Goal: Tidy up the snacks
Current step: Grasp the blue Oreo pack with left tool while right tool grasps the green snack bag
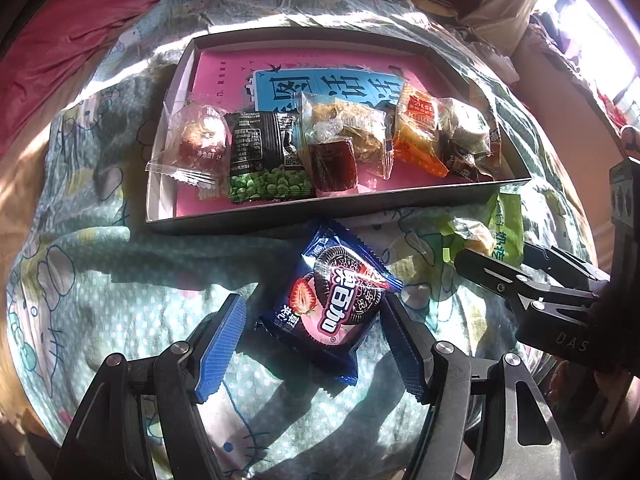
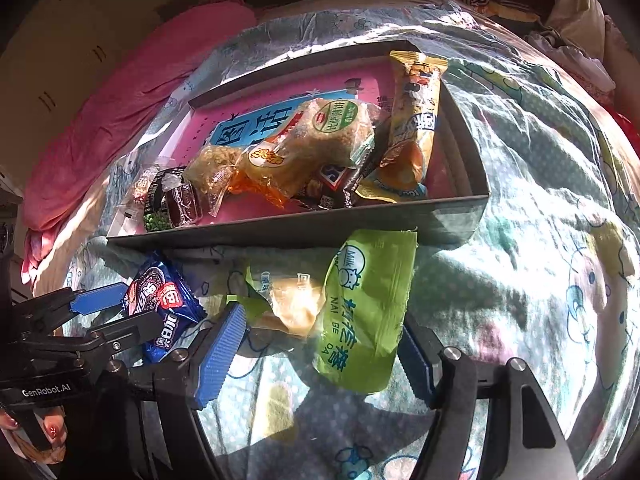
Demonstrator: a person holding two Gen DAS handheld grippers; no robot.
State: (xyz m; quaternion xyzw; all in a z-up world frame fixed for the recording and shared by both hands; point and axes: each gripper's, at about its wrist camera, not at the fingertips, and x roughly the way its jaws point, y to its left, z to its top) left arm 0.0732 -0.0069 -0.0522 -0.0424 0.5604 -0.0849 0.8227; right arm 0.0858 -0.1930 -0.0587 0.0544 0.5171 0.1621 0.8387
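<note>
A blue cookie packet (image 1: 328, 304) with a strawberry picture lies on the bedspread between the blue pads of my left gripper (image 1: 316, 348), which is open; the left pad stands clear of it. A green milk-snack packet (image 2: 364, 304), crumpled at its left end, lies between the pads of my right gripper (image 2: 320, 360), also open. Each gripper shows in the other's view: the right gripper (image 1: 500, 268) at the green packet (image 1: 506, 232), the left gripper (image 2: 116, 312) around the blue packet (image 2: 164, 308). Just beyond both stands a dark shallow box (image 1: 248, 216) holding several wrapped snacks.
The box (image 2: 280, 232) is lined with a pink and blue book (image 1: 240, 68). A cartoon-print bedspread (image 1: 100, 272) covers the bed, rumpled and uneven. Pink bedding (image 1: 68, 40) lies at the far left. A hand (image 2: 52, 428) holds the left gripper.
</note>
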